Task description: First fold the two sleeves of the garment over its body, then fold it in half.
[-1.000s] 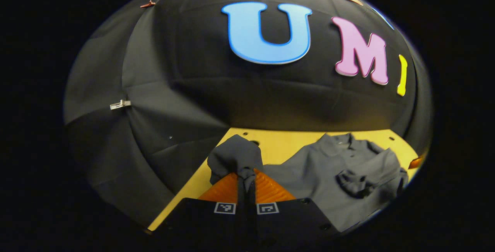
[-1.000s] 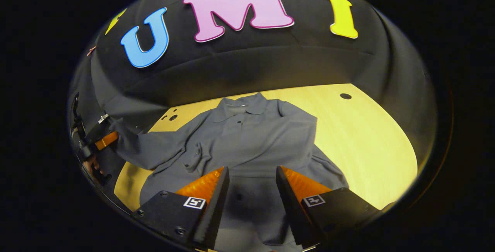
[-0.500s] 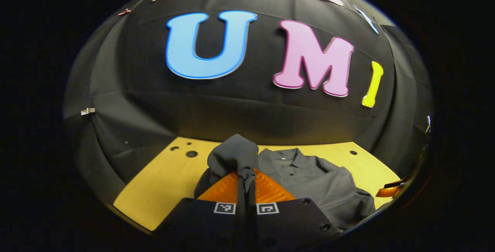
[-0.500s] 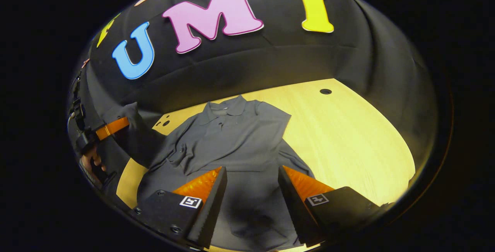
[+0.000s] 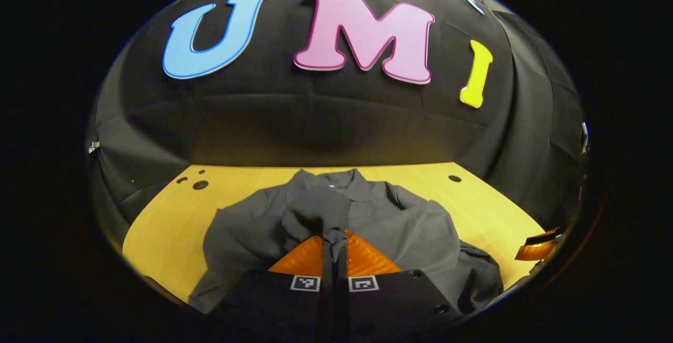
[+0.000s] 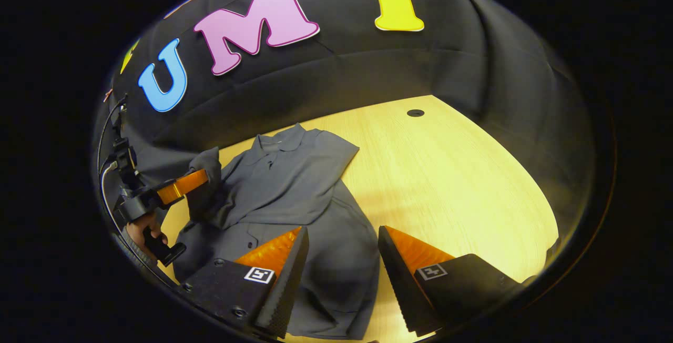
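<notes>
Two grippers work over a grey shirt [image 6: 294, 190] spread on the wooden counter [image 6: 452, 174], its collar toward the far edge. The left gripper [image 5: 334, 243] is clamped on a bunched sleeve [image 5: 315, 214], holding it raised above the shirt's body. The right gripper [image 6: 342, 238] hovers with its fingers apart over the lower half of the shirt, gripping nothing. A hand [image 6: 150, 227] holds the left gripper's handle near the counter's left edge.

Each gripper, the left gripper [image 5: 334, 245] and the right gripper [image 6: 340, 251], has black blocky finger mounts with screws and small square black-and-white markers, ribbed wedge-shaped fingers [image 6: 286, 272], and black cables [image 6: 108, 138].
</notes>
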Action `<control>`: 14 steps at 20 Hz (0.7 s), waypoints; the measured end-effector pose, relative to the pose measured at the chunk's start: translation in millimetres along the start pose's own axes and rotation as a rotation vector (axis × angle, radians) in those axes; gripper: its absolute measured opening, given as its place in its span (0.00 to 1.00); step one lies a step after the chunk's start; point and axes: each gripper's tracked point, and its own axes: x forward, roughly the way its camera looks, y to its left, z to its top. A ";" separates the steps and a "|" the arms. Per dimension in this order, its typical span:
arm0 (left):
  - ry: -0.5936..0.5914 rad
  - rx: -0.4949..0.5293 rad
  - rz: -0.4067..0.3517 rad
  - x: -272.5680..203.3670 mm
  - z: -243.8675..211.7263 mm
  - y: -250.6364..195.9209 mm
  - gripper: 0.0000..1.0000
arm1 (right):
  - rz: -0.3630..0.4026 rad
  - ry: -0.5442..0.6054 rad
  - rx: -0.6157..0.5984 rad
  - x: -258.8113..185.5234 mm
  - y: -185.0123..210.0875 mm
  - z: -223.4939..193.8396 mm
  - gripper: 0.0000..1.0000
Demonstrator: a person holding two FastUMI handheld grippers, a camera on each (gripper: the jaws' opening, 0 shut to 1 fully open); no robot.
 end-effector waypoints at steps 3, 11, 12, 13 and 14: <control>0.043 0.032 0.003 20.8 -26.1 -18.3 0.06 | 0.004 0.024 -0.002 16.5 -10.0 -6.9 0.83; 0.130 0.061 -0.041 46.2 -68.0 -66.0 0.55 | 0.029 0.058 -0.006 32.3 -30.5 -1.6 0.83; 0.131 0.061 -0.058 45.9 -69.0 -72.2 0.61 | 0.032 0.061 -0.007 32.9 -30.5 -0.8 0.83; 0.130 0.050 -0.094 42.8 -67.7 -82.4 0.71 | 0.034 0.062 -0.008 32.7 -29.3 0.1 0.83; 0.126 0.035 -0.142 36.6 -65.3 -94.9 0.74 | 0.037 0.063 -0.010 32.6 -27.4 0.0 0.70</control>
